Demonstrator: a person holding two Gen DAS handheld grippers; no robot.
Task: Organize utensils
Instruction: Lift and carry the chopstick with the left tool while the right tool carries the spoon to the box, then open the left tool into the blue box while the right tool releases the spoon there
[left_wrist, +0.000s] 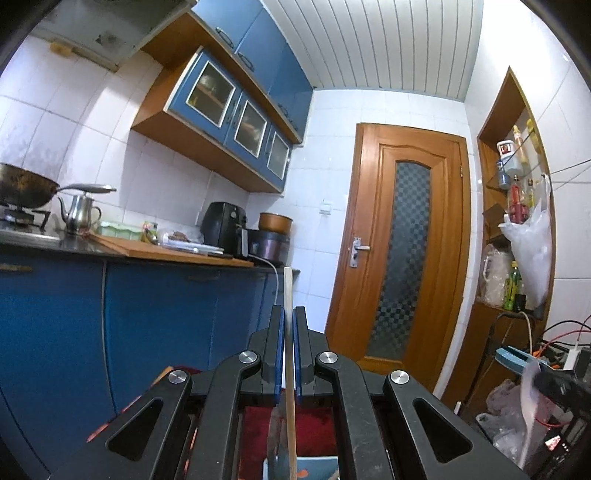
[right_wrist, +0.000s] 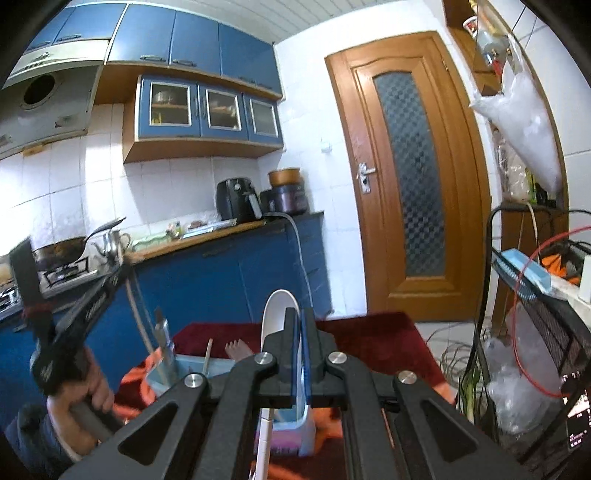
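Observation:
My left gripper (left_wrist: 289, 314) is shut on a thin wooden chopstick (left_wrist: 288, 288) that stands upright between its blue pads, its lower end reaching down toward a light blue utensil holder (left_wrist: 317, 467). My right gripper (right_wrist: 299, 317) is shut on a white spoon (right_wrist: 279, 310), bowl pointing up, handle hanging below the jaws. In the right wrist view the light blue utensil holder (right_wrist: 192, 365) sits on a red cloth (right_wrist: 369, 332) and holds a metal knife (right_wrist: 164, 339) and a chopstick (right_wrist: 207, 356). The left gripper (right_wrist: 88, 299) also shows there, held in a hand.
A blue kitchen counter (left_wrist: 147, 254) with a wok (left_wrist: 26, 184), kettle (left_wrist: 79, 212) and air fryer (left_wrist: 225, 229) runs along the left. A wooden door (left_wrist: 402, 243) is ahead. A black wire rack (right_wrist: 535, 314) with cables and bags stands at the right.

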